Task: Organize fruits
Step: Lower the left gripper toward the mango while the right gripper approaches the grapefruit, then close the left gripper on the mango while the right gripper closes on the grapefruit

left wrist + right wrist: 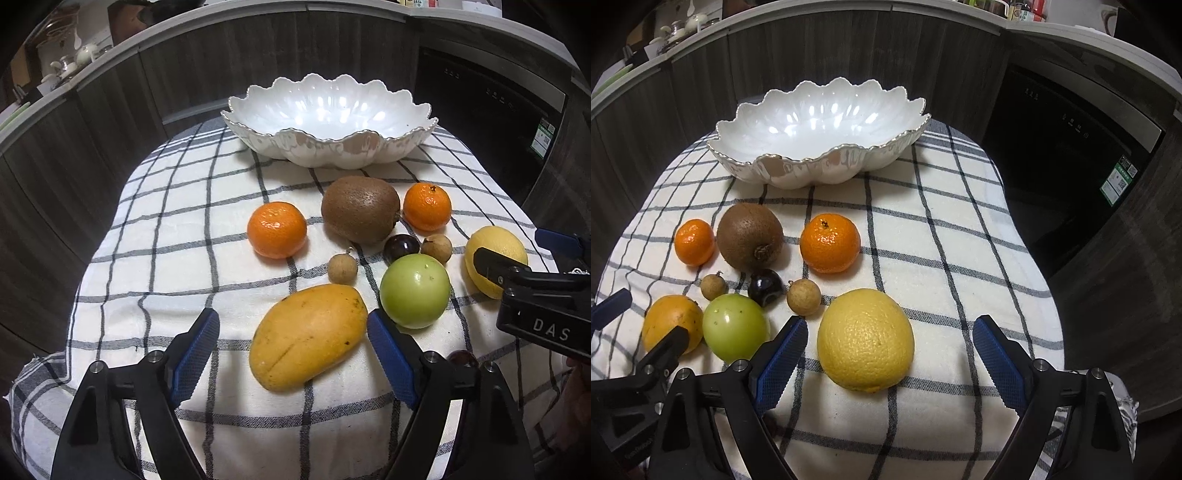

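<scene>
Wide-open left gripper (293, 338) jaws flank the mango (308, 336); right gripper (890, 345) jaws, equally wide, flank the lemon (866, 338).

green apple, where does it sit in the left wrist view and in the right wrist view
Left wrist view: the green apple lies right of centre, just right of the mango, beside the right blue pad of the open left tongs.
Right wrist view: the green apple lies lower left, right of the mango, left of the open right tongs.
Shared landmark: the white scalloped bowl at the far edge of the checked cloth.
</scene>
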### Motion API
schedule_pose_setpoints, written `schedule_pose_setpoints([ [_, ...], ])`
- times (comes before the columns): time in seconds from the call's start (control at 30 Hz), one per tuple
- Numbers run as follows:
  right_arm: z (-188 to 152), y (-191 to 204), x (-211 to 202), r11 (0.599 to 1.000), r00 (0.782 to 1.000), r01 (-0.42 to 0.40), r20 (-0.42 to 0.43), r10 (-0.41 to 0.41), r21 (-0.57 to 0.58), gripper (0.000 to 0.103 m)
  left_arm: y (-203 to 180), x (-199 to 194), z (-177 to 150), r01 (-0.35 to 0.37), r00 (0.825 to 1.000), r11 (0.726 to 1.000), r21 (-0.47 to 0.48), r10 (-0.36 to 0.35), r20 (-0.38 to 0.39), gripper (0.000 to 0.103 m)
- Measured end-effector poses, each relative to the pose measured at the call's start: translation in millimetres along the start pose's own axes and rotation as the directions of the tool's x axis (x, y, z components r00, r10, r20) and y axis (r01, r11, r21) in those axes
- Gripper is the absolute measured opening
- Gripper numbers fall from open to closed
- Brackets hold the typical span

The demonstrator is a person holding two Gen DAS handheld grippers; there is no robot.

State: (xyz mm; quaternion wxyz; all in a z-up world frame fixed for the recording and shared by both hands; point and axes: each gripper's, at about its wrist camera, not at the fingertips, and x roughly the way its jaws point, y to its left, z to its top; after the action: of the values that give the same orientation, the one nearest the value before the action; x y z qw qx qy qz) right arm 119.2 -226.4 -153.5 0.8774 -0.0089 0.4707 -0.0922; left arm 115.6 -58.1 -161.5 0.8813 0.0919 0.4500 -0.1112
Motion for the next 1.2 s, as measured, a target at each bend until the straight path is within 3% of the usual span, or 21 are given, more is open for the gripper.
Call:
schedule_pose_setpoints([
  [0.33, -0.9, 3.7, 12.9, 1.0, 0.999, -0.023, -0.033, 0.023, -0.007, 0.083, -4.2, 11.1, -0.3, 0.041, 0.998, 0.999, 0.009, -0.04, -0.041, 0.069],
  [0.53, -2.7, 5.5, 21.0, 0.999, 0.997, -0.041, -0.059, 0.04, -0.007, 0.072, -5.2, 12.4, 0.1, 0.043, 0.998, 0.999, 0.013, -0.042, -0.037, 0.066],
  [0.7, -4.9, 7.8, 28.4, 0.996, 0.992, -0.091, -0.083, 0.09, -0.006, 0.056, -5.4, 12.1, 0.5, 0.044, 0.998, 0.999, 0.012, -0.043, -0.036, 0.065],
  [1.2, -5.5, 7.6, 14.5, 0.996, 0.995, -0.093, -0.038, 0.092, -0.003, 0.055, -1.2, -5.5, 2.7, 0.036, 0.999, 0.999, 0.008, -0.036, 0.018, 0.064],
])
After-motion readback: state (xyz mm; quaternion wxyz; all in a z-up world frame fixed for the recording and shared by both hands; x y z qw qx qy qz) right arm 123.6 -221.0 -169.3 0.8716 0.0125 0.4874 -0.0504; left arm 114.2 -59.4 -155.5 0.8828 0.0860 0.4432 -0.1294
